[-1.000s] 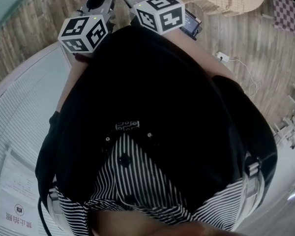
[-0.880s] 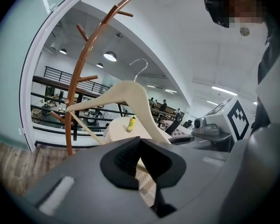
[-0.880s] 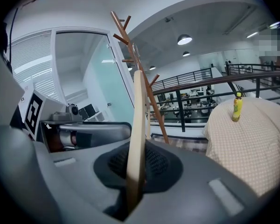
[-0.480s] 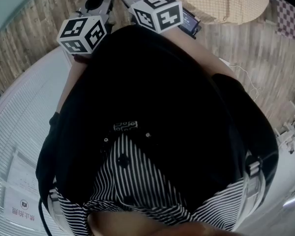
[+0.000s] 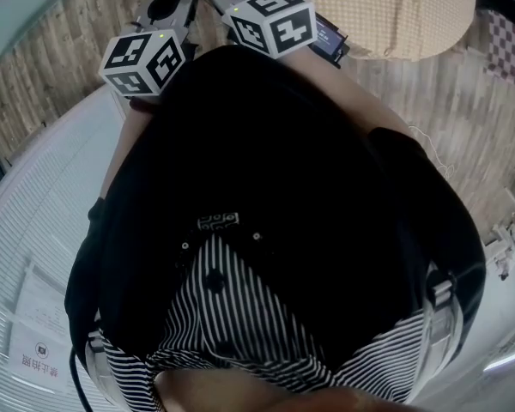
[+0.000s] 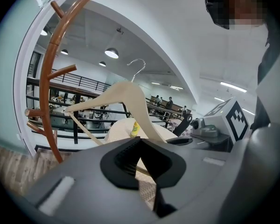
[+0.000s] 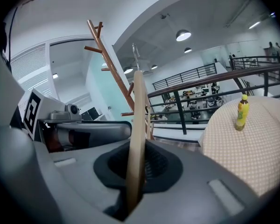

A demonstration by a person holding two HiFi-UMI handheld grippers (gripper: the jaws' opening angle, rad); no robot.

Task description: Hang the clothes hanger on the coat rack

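Hanger [image 7: 137,125] in jaws; bottle [image 7: 242,112] on table [image 7: 261,157].

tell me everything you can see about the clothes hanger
The clothes hanger is pale and wood-looking, with sloping shoulders, a thin lower bar and a silver wire hook on top. It is held upright in the air, hook up, with its lower part clamped in the left gripper and the right gripper. It hangs on nothing yet: the brown coat rack stands apart from it.

two grippers [image 6: 141,164] [image 7: 134,181], one wooden clothes hanger [image 6: 126,94], one coat rack [image 6: 47,92], one yellow bottle [image 7: 242,112], one table [image 7: 252,148]
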